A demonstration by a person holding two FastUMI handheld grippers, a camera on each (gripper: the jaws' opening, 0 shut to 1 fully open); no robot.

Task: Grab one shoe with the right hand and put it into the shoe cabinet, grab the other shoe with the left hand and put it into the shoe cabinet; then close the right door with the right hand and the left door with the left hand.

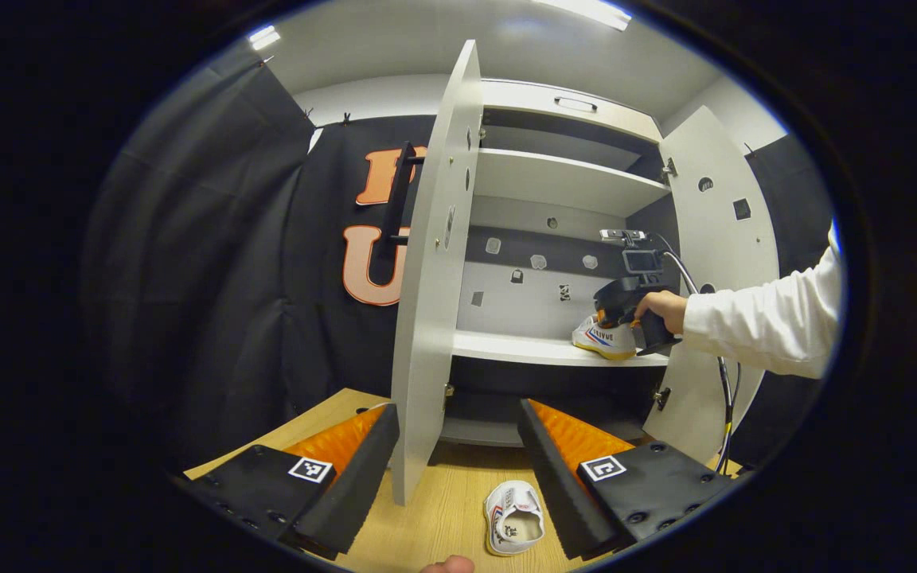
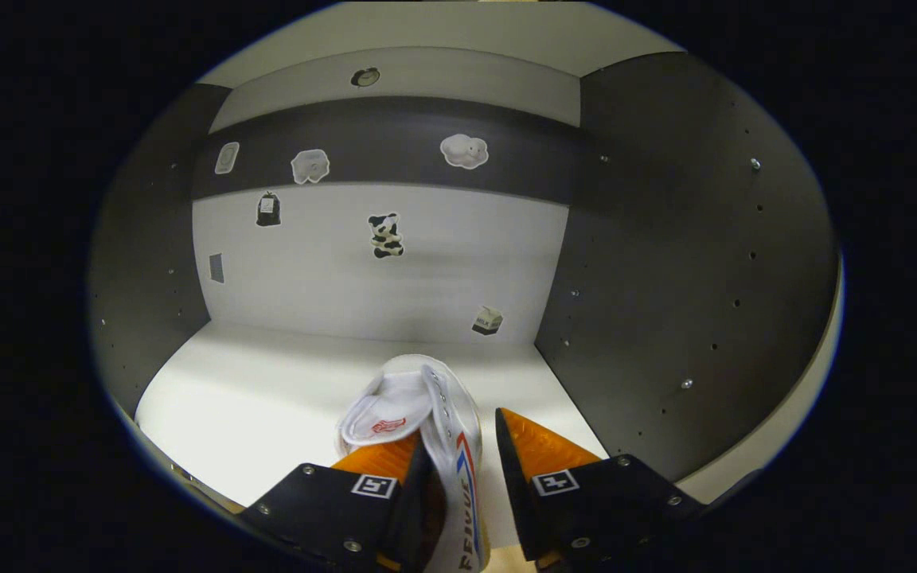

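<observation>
One white canvas shoe with red and blue side stripes (image 2: 427,430) sits on the shoe cabinet's white shelf (image 2: 267,398), inside the right gripper (image 2: 458,469).
Its side wall lies against one finger; a gap shows at the other, so the grip looks released. Dark cabinet wall (image 2: 665,278) stands close beside. Ahead of the wide-spread, empty left gripper (image 1: 458,461), a second white shoe (image 1: 513,519) lies on the wooden floor (image 1: 442,509), the grey left door (image 1: 435,278) edge-on between its fingers.

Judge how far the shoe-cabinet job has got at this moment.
Done: nothing fully. In hand: the right gripper has the first white canvas shoe on the middle white shelf, its fingers around one side wall. Left: the second white shoe lies on the wooden floor; both grey doors stand open.
</observation>
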